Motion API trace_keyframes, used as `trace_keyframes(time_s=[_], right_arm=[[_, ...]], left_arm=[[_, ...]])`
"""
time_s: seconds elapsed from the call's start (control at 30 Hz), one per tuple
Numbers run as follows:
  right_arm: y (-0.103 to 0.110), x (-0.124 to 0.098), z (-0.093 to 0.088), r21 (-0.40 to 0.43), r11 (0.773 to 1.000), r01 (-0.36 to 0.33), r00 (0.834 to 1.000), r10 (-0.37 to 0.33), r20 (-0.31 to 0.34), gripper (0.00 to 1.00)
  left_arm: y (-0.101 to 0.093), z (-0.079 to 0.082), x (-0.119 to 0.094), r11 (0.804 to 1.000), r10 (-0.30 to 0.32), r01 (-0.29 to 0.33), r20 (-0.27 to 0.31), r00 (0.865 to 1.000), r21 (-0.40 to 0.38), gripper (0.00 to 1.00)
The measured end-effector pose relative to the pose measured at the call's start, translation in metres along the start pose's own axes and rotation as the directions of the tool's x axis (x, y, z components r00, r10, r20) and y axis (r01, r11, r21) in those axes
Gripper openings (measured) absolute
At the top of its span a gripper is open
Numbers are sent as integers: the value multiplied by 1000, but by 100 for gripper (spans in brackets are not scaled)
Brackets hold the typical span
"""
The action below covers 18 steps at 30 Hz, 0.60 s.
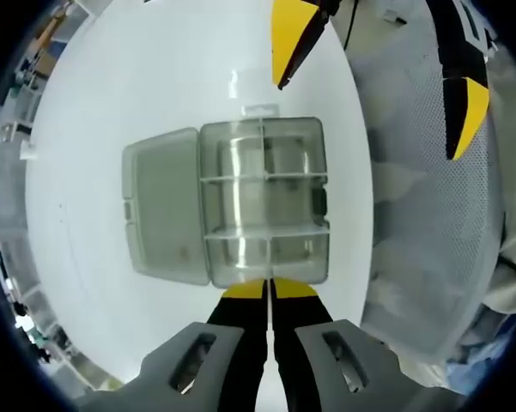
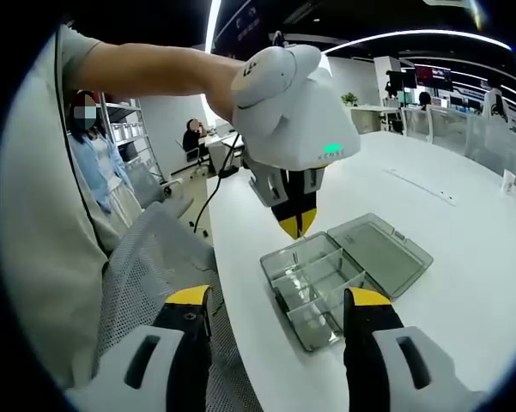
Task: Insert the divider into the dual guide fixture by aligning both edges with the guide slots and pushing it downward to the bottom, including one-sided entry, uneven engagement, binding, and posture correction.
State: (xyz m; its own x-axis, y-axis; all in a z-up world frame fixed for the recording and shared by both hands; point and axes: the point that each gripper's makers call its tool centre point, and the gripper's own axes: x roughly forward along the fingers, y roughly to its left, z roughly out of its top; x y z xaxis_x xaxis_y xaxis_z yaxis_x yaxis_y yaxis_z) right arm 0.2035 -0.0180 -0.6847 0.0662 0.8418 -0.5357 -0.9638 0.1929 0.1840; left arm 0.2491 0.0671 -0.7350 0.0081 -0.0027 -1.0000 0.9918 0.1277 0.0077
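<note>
Clear, faintly smoky plastic forms the compartment box (image 1: 264, 202) at the centre of the left gripper view, resting on a white table (image 1: 112, 103). Its hinged lid (image 1: 161, 206) lies flat open beside it, touching along one long edge. Inside the box, clear dividers (image 1: 266, 230) stand upright in the wall slots: two cross pieces run the width, and a thinner piece runs along the middle line. Whether each is fully seated cannot be told.

The left gripper (image 1: 267, 288) sits just at the near wall of the box, its yellow-tipped black jaws pressed together with only a thin seam between them; whether anything thin is pinched there cannot be told. In the right gripper view this same gripper (image 2: 296, 225) hangs tip-down directly over the box (image 2: 313, 287), held by a bare arm (image 2: 146, 69).

The right gripper (image 2: 279, 313) has its jaws spread wide and holds nothing; it is held above the table edge, near the box. Its tips (image 1: 373, 81) also appear beyond the box in the left gripper view.
</note>
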Motion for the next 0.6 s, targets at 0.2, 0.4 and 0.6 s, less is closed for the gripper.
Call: trace_keyframes(time_s=[0.2,0.4,0.6], right_arm=[[0,0,0,0,1000,0,1000,0,0,59],[0,-1,0,0,1000,1,1000,-1,-1,59],[0,-1,-1,1,1000,3,1000,-3,-1,59]], left_arm=[[0,0,1,1000,-1,1,-6,1000,3,0],[0,0,3,1000,-2,2,-12,1000,5,0],[0,-1,6,1000,-6,6,-16,1000,0,0]])
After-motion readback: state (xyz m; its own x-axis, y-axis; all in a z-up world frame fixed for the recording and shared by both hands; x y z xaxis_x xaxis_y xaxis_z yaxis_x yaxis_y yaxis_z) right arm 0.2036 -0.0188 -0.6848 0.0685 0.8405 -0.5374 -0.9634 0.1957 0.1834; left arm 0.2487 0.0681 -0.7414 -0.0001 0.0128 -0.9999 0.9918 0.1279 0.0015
